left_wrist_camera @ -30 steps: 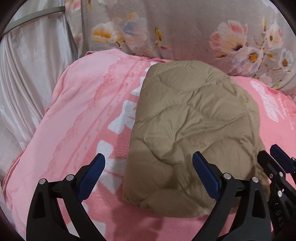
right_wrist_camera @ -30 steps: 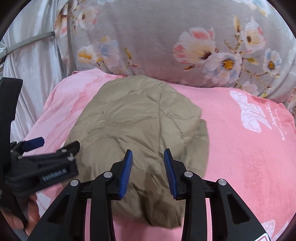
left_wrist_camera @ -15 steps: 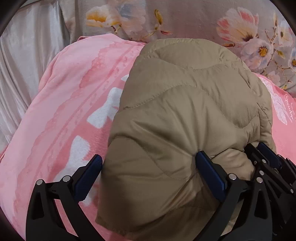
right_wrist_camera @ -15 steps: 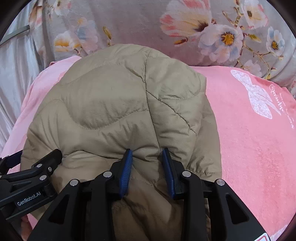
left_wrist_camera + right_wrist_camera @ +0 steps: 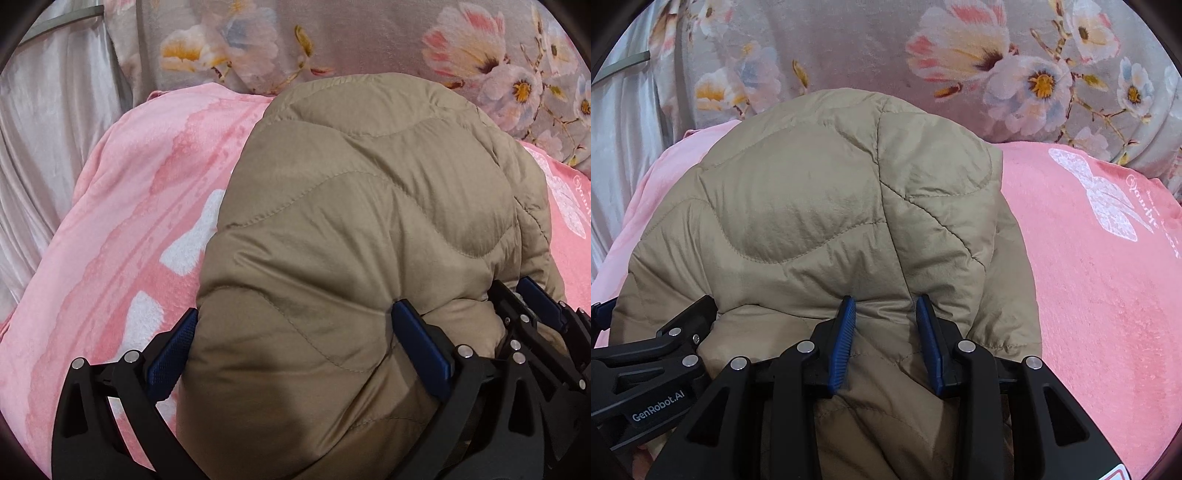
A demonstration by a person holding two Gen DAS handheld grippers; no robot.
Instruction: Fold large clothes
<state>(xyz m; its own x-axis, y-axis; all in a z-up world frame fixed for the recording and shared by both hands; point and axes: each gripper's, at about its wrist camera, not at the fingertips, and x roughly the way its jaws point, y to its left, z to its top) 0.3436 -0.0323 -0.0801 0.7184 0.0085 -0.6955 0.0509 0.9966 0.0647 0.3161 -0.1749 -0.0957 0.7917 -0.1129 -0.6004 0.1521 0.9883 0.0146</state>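
Observation:
A tan quilted jacket (image 5: 369, 203), folded into a puffy bundle, lies on a pink blanket (image 5: 147, 184). My left gripper (image 5: 295, 310) stands wide open and is pushed down onto the bundle's near left part. The padding bulges up between its fingers. My right gripper (image 5: 885, 300) is open by a narrow gap, its tips dug into the jacket (image 5: 812, 206) near its right edge, with a ridge of fabric between the pads. Each gripper shows in the other's view: the right gripper (image 5: 532, 306) at the left view's right edge, the left gripper (image 5: 665, 350) at the right view's lower left.
A grey floral bed cover (image 5: 369, 37) rises behind the jacket, also seen as floral cover (image 5: 849, 44). Silvery curtain fabric (image 5: 44, 129) hangs at the left. The pink blanket (image 5: 1089, 277) stretches bare to the right of the jacket, with a white bow print.
Both grippers have come down and forward from above the blanket onto the jacket, which now fills both views. The jacket now bulges between the left fingers and puckers at the right tips.

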